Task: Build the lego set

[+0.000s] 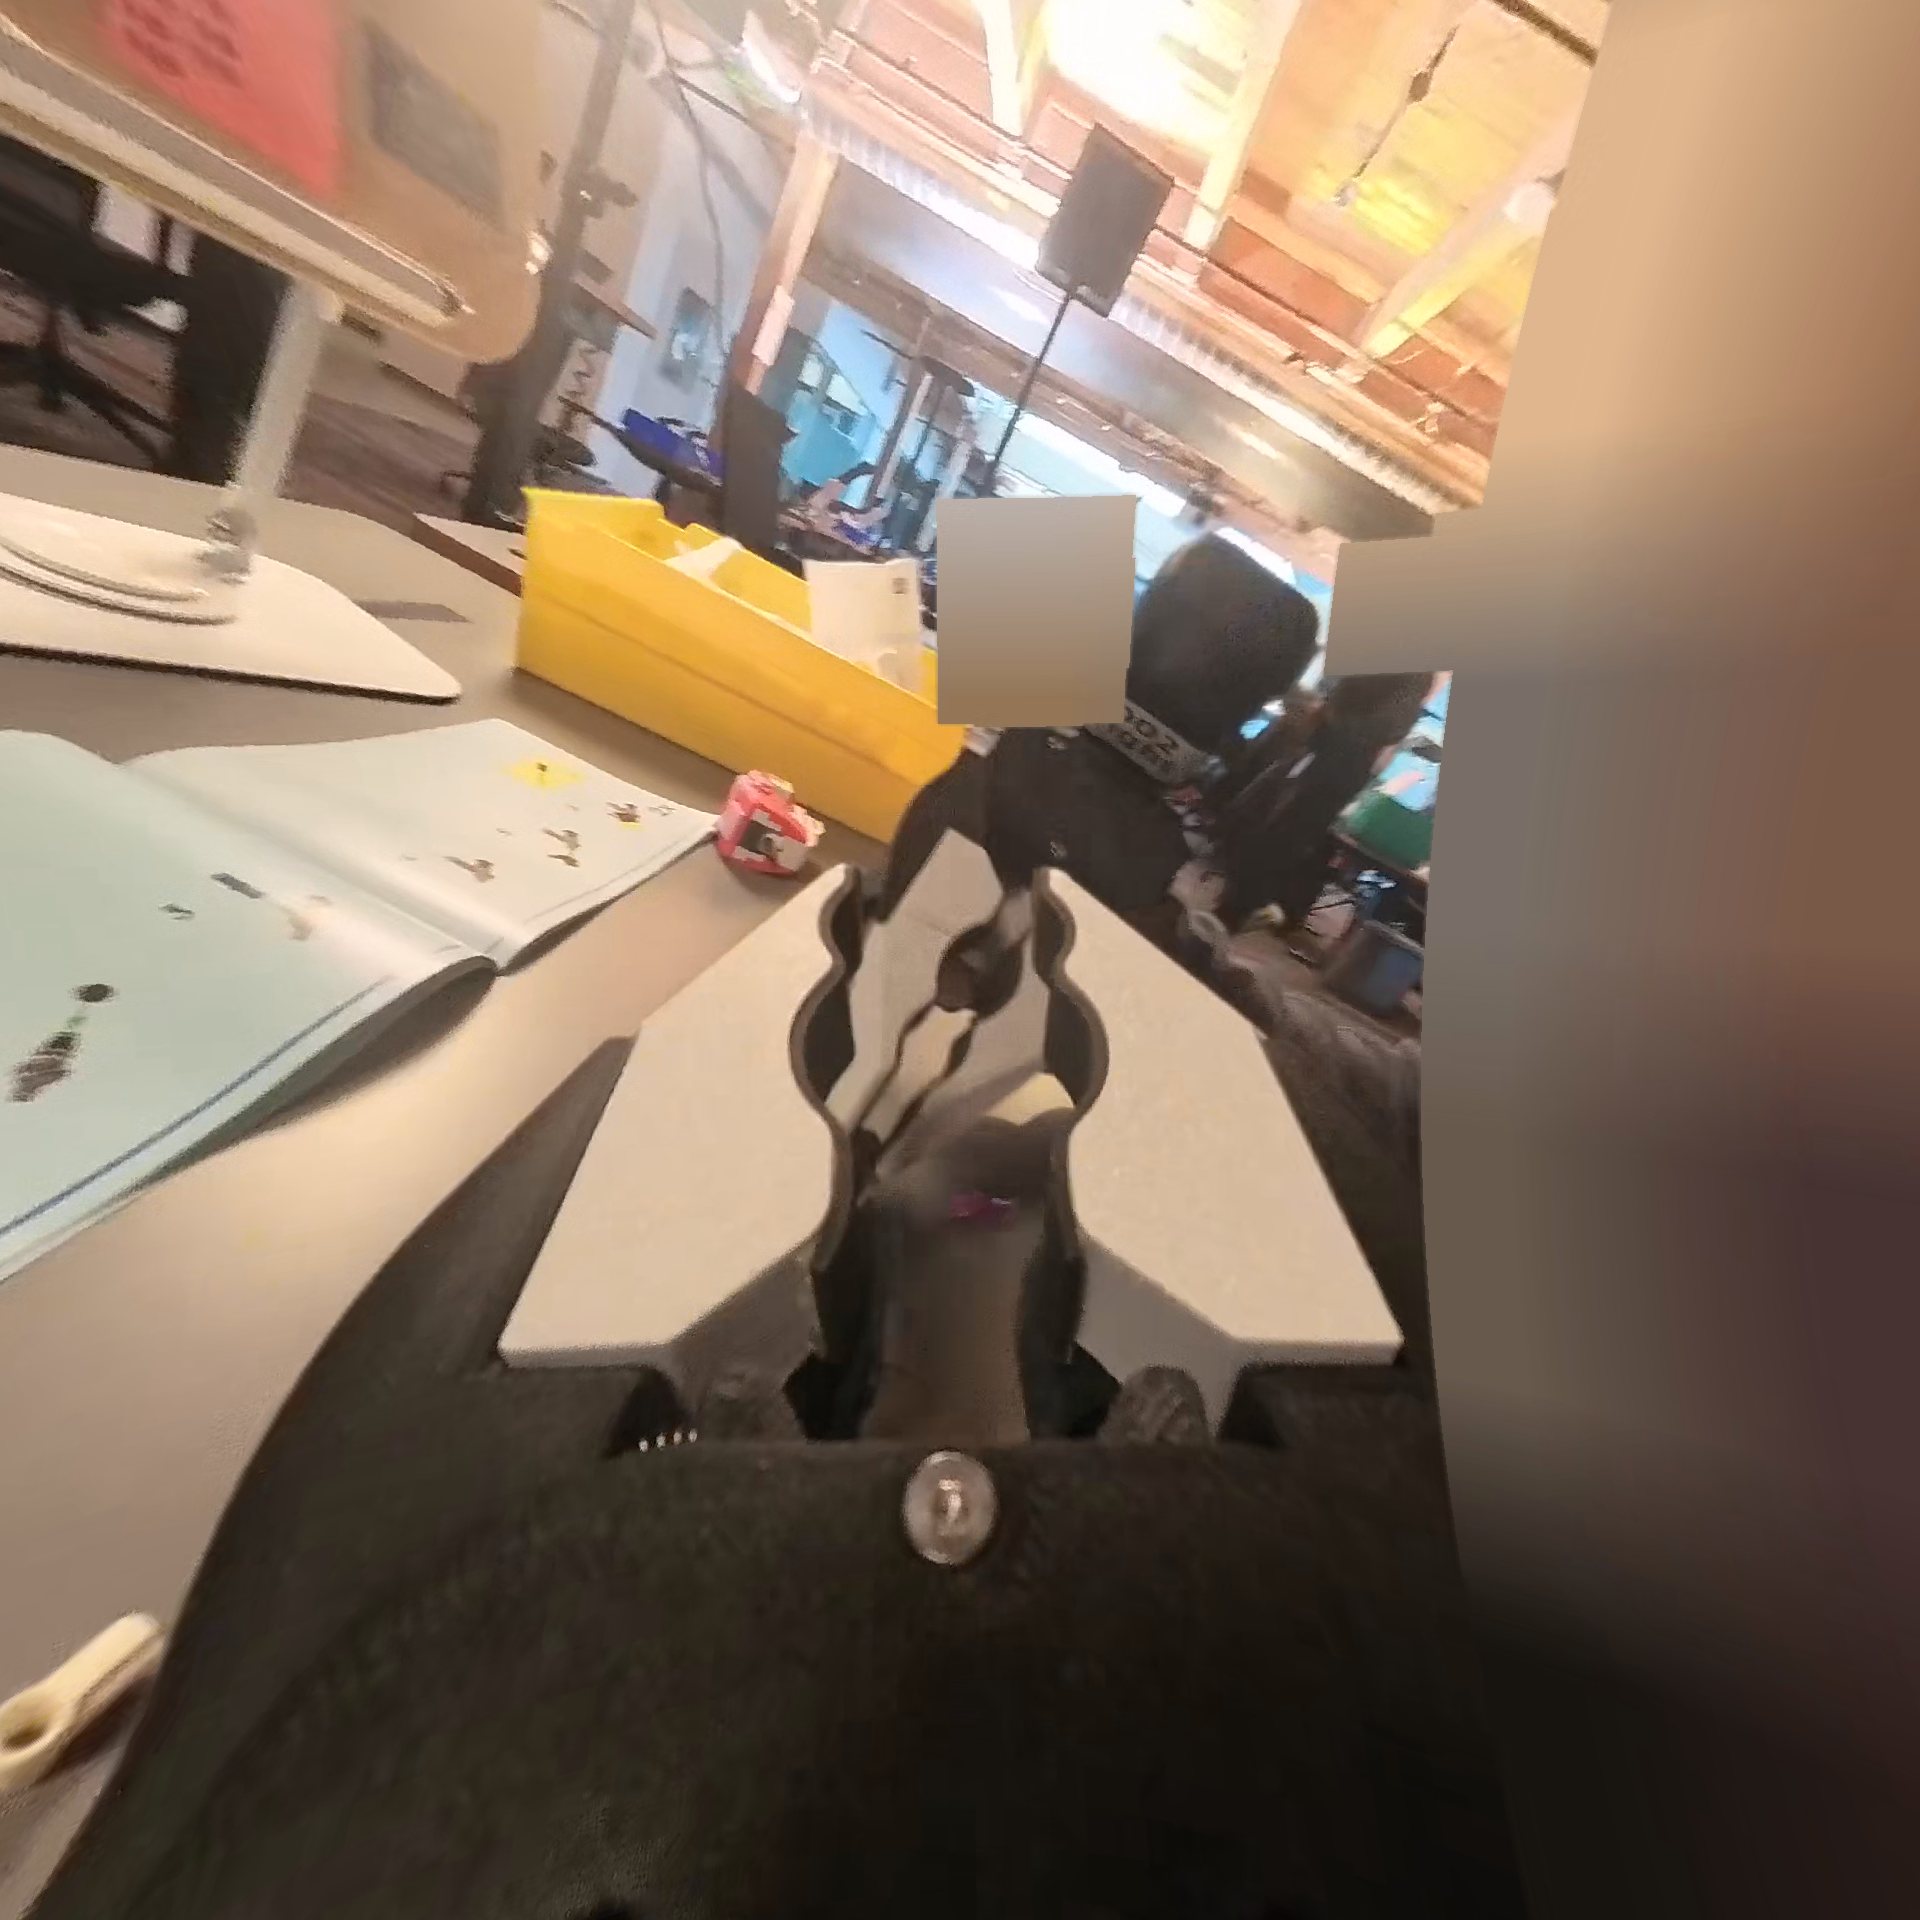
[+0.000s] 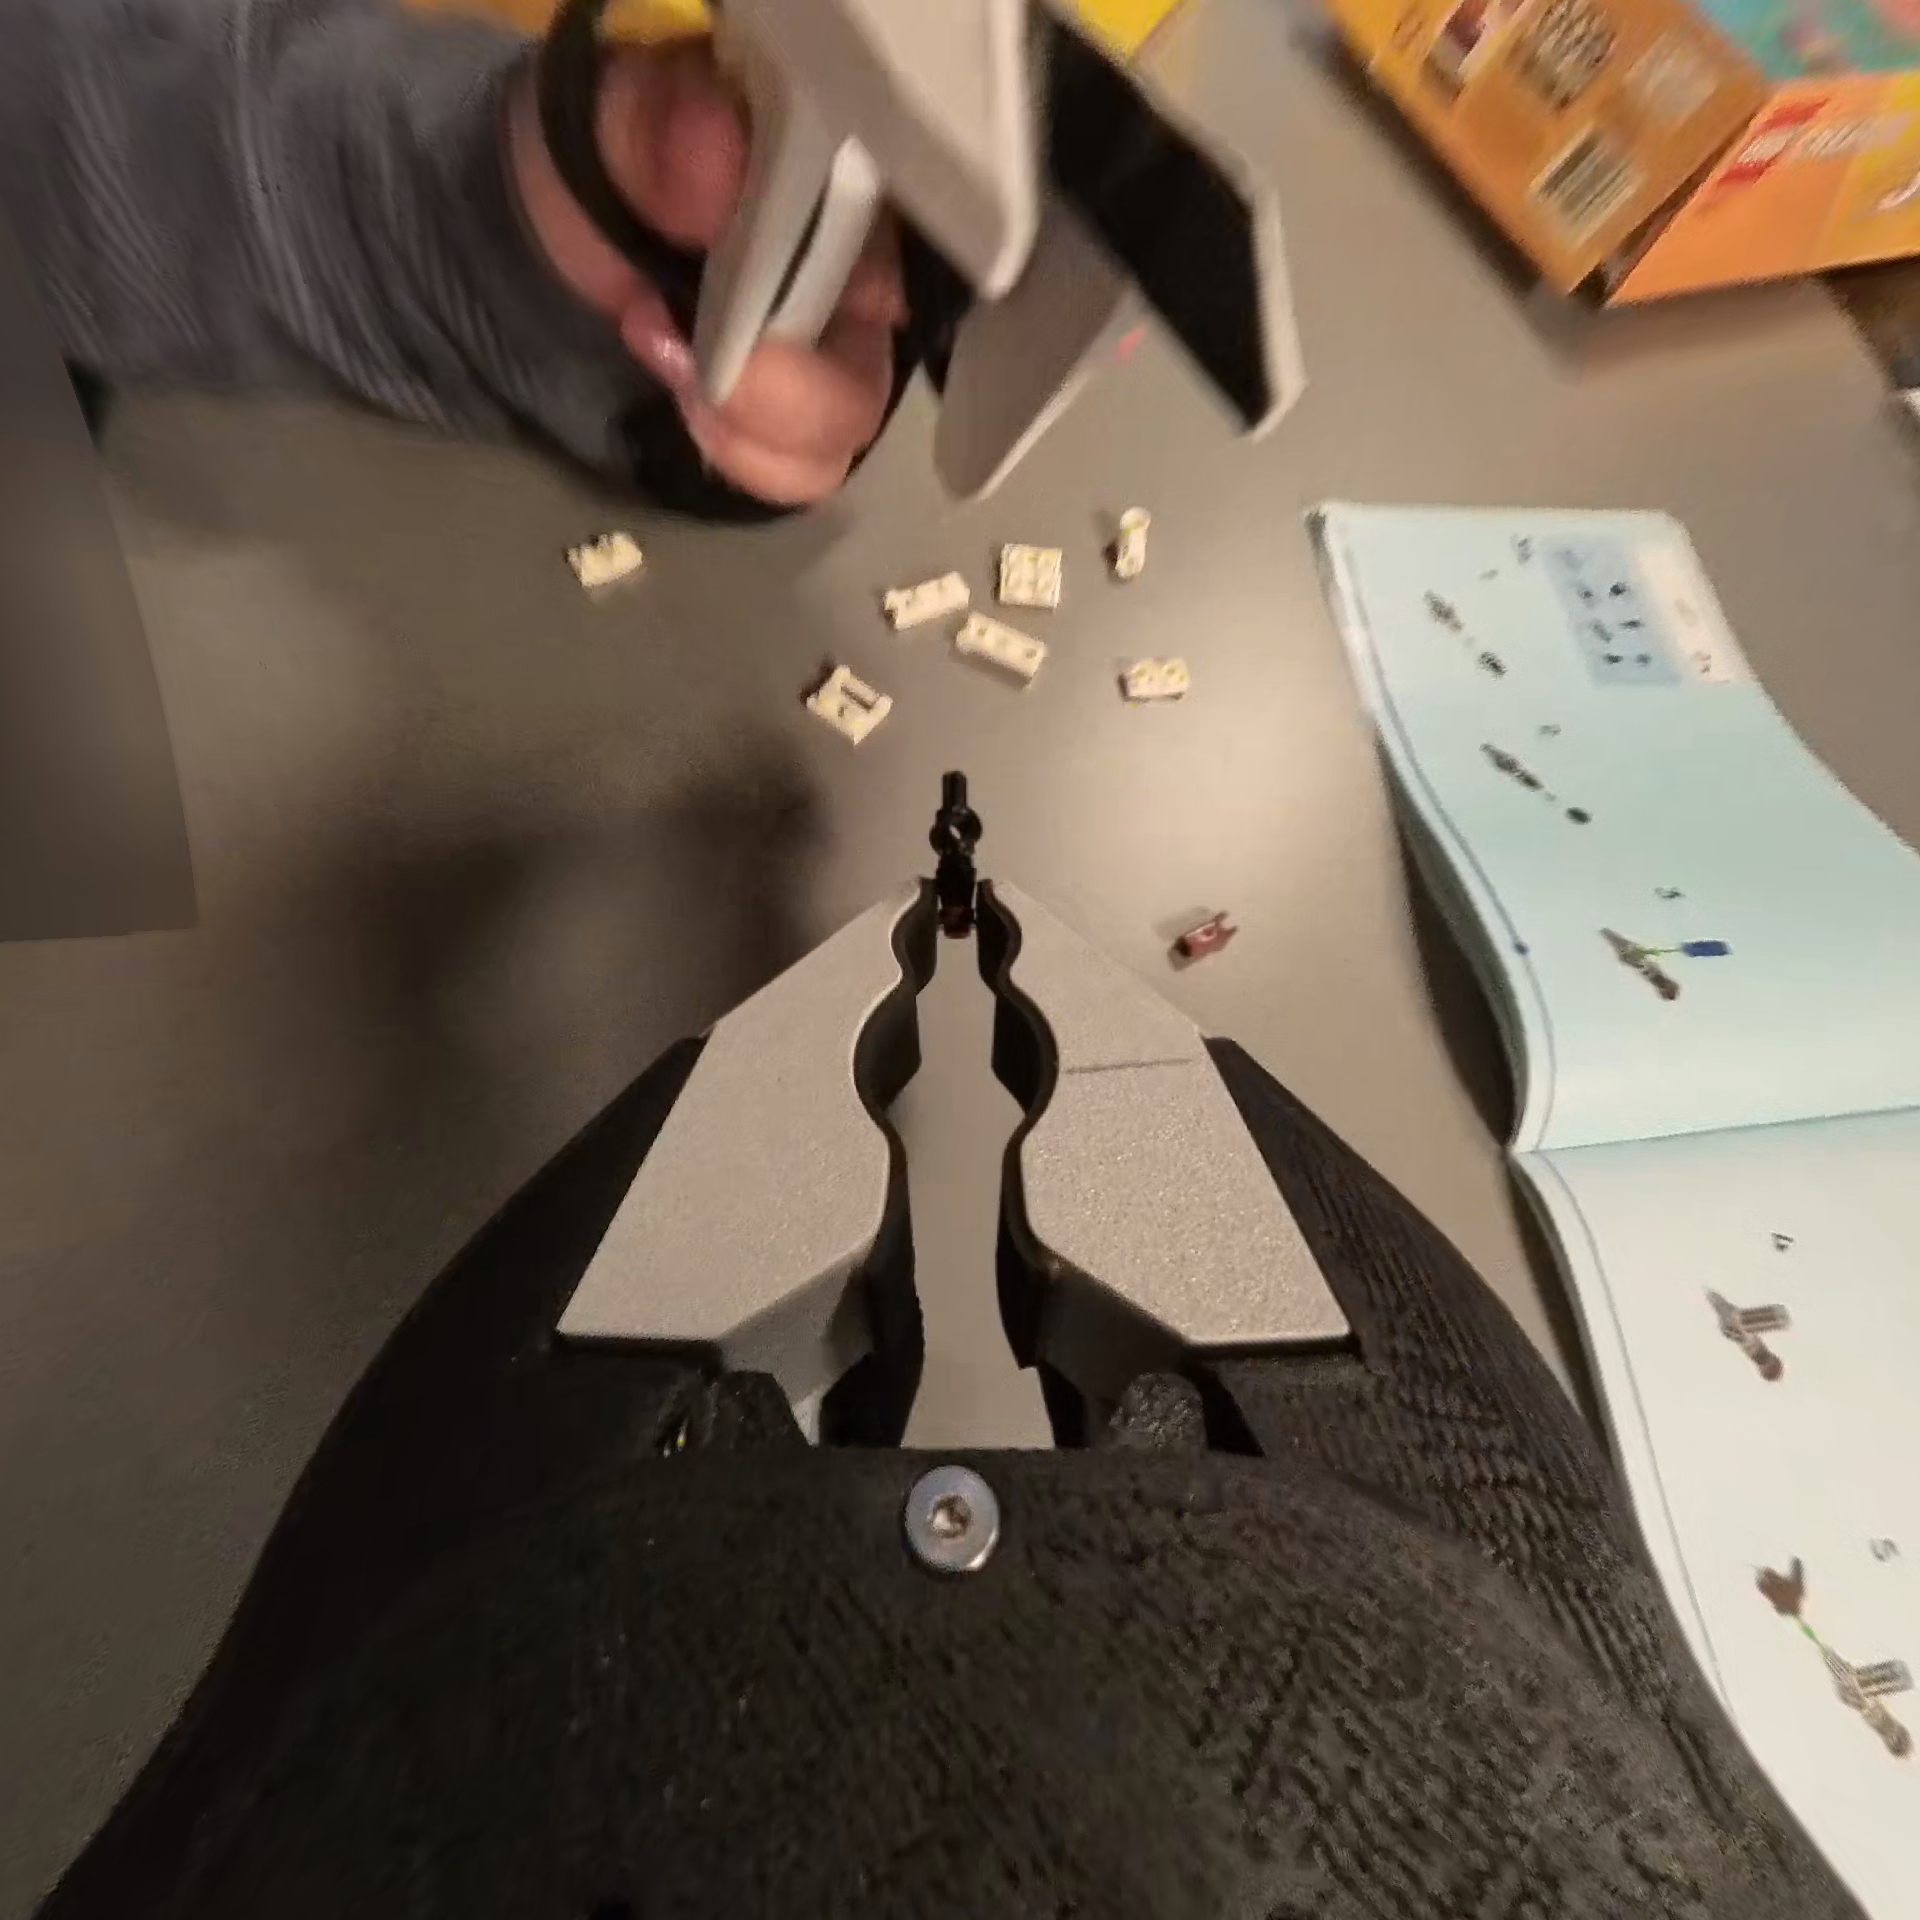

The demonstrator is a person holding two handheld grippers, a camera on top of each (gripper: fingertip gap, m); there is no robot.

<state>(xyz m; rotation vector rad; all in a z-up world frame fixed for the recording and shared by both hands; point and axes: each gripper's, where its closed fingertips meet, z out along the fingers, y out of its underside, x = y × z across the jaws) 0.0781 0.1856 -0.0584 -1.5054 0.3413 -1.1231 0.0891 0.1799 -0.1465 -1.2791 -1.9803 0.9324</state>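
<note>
1. My right claw (image 2: 951,904) pinches a small black rod-like piece (image 2: 954,831) at its tips, above the grey desk (image 2: 416,1039).
2. My left claw (image 1: 951,914) hangs parted and bare.
3. Beyond the piece, white bricks (image 2: 1003,623) lie scattered; right of them, an open booklet (image 2: 1621,883).
4. A yellow bin (image 1: 707,623) stands behind the booklet, a cluttered workshop beyond.
</note>
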